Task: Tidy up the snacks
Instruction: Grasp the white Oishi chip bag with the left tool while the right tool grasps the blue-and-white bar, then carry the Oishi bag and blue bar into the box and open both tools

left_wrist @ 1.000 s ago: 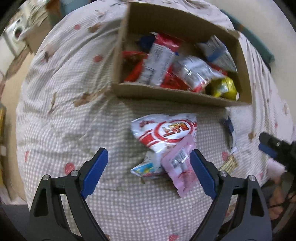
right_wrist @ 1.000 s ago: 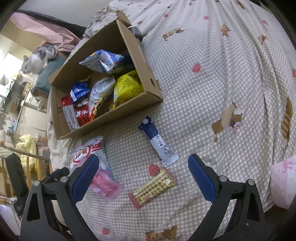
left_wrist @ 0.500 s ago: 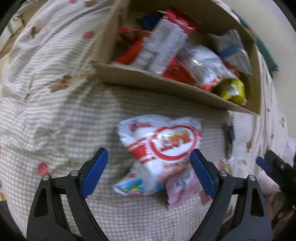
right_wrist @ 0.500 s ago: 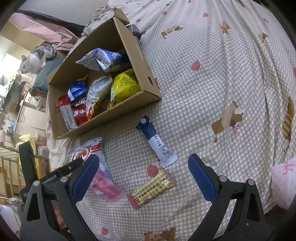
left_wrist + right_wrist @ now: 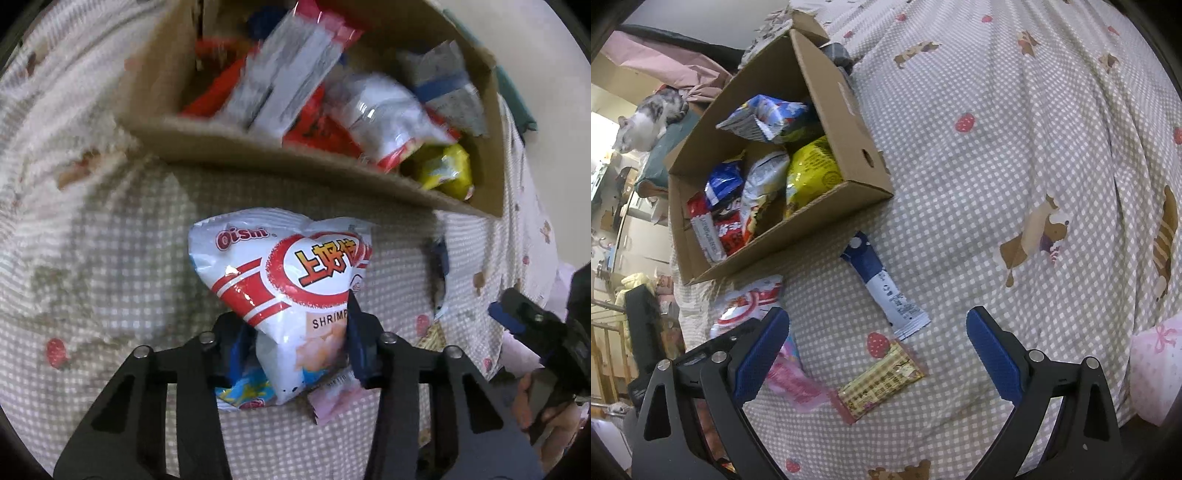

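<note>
A white and red shrimp chip bag (image 5: pixel 280 266) lies on the checked bedspread just in front of the cardboard box (image 5: pixel 258 151). My left gripper (image 5: pixel 295 339) has its jaws closing on the bag's near end, and the blue pads pinch it in. Under the bag lie a pink packet (image 5: pixel 332 398) and a blue star-print packet (image 5: pixel 243 395). My right gripper (image 5: pixel 877 347) stands open above a blue and white stick pack (image 5: pixel 882 288) and a yellow checked bar (image 5: pixel 879 380), touching neither. Several snack bags fill the box (image 5: pixel 798 229).
A cat (image 5: pixel 646 122) sits on a cushion beyond the box at the far left. A pink bow-print pouch (image 5: pixel 1156 369) lies at the right edge of the bed. Furniture and clutter stand past the bed's left side.
My left gripper has come down and forward onto the shrimp chip bag, and its jaws have gone from wide apart to pinching the bag. The right gripper has stayed in place, open.
</note>
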`<control>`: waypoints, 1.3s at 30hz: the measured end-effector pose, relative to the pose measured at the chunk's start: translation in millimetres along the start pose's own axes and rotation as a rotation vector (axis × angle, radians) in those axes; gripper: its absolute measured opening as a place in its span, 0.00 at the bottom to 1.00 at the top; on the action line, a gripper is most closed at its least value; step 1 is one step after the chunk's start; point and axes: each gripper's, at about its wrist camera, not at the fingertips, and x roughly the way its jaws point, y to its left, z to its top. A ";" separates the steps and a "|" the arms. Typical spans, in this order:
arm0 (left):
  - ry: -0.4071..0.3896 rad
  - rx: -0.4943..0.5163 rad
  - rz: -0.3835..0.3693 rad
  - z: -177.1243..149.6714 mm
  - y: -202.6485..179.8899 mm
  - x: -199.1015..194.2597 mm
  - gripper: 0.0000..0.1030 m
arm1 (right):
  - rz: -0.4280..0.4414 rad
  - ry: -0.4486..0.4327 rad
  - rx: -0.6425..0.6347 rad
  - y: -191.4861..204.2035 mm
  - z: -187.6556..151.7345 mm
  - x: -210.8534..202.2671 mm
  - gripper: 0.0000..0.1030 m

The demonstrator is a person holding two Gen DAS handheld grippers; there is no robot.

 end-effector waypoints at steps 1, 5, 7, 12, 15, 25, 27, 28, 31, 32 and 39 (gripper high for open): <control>-0.023 -0.002 0.009 -0.8 0.6 -7.6 0.37 | 0.002 0.001 0.002 -0.6 0.5 0.3 0.96; -0.086 -0.012 0.061 -7.9 8.1 -38.3 0.36 | 0.009 -0.002 0.008 -2.5 6.6 0.4 0.96; -0.112 -0.029 0.071 -11.4 14.8 -55.0 0.36 | -0.006 0.014 -0.018 0.7 14.1 4.6 0.96; -0.163 -0.040 0.121 -15.9 26.0 -81.2 0.36 | -0.086 0.068 -0.128 17.2 24.6 26.2 0.90; -0.145 -0.063 0.132 -21.1 31.0 -77.6 0.36 | -0.125 0.117 -0.193 27.8 22.8 45.1 0.74; -0.130 -0.044 0.155 -17.3 23.3 -62.8 0.36 | -0.242 0.168 -0.378 47.8 15.8 84.2 0.39; -0.136 -0.029 0.176 -18.2 22.4 -62.1 0.36 | -0.246 0.151 -0.398 50.2 15.5 81.9 0.21; -0.137 -0.025 0.183 -18.9 22.7 -62.0 0.36 | -0.234 0.144 -0.394 50.9 15.0 79.6 0.18; -0.141 -0.028 0.194 -19.4 26.7 -63.9 0.36 | -0.187 0.124 -0.393 54.6 14.5 70.4 0.18; -0.143 -0.029 0.198 -19.6 27.7 -64.4 0.36 | -0.174 0.119 -0.396 57.2 12.9 67.8 0.18; -0.150 -0.036 0.229 -19.0 35.4 -64.5 0.36 | -0.122 0.102 -0.411 62.2 2.3 48.1 0.18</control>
